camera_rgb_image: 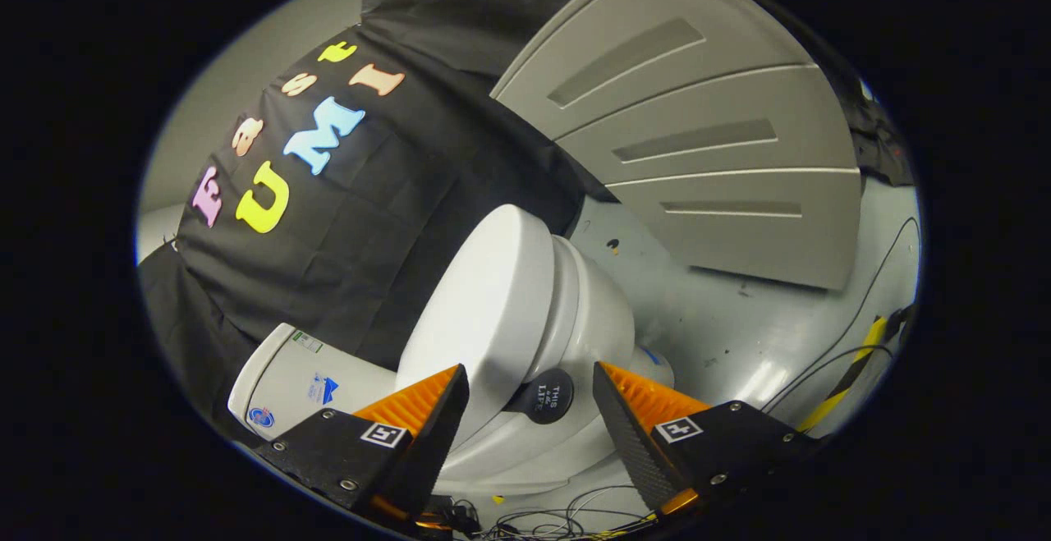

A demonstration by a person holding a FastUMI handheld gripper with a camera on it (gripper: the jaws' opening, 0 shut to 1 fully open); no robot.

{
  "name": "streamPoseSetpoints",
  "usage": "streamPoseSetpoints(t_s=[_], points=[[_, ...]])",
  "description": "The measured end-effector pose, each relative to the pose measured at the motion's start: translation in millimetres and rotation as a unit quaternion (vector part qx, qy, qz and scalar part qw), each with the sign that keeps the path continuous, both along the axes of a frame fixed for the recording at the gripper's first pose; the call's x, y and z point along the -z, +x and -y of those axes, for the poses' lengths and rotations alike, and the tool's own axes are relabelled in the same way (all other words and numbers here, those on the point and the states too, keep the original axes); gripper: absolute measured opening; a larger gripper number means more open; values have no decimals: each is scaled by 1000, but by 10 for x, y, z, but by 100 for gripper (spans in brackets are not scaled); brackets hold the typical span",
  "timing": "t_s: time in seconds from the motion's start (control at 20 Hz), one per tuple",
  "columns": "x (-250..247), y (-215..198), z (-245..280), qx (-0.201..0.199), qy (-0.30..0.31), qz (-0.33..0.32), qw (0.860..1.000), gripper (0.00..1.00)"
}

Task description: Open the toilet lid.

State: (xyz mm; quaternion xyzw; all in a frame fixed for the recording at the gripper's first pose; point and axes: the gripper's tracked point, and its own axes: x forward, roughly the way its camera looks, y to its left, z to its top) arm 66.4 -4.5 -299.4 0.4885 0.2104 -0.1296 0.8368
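Observation:
A white toilet stands against the black cloth wall, and the whole view is tilted. Its lid [484,311] lies down flat on the seat and bowl [603,319]. A round black tab [546,395] sticks out from the lid's rim. My gripper [530,369] is open, its fingers straddling the lid's rim. The tab sits between the two fingers, closer to the right one, and neither finger touches the lid or the tab. The toilet's white tank [287,381] lies beyond the left finger.
A grey panelled door [698,155] stands beyond the toilet. The grey floor [739,327] beside the bowl carries thin black cables [854,319] and a yellow-and-black striped strip [854,377]. More cables [558,516] lie tangled below the fingers.

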Motion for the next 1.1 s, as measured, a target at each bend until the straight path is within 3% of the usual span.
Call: streamPoseSetpoints(t_s=[0.15, 0.4, 0.6, 0.75, 1.0, 1.1], points=[[142, 29, -55, 2, 24, -8, 1000, 82], [205, 111, -167, -11, 43, -8, 999, 46], [242, 103, -118, -1, 65, 0, 998, 27], [271, 135, -119, 10, 83, 4, 996, 23], [184, 142, -100, 29, 126, 26, 991, 3], [209, 154, -100, 30, 136, 18, 990, 0]])
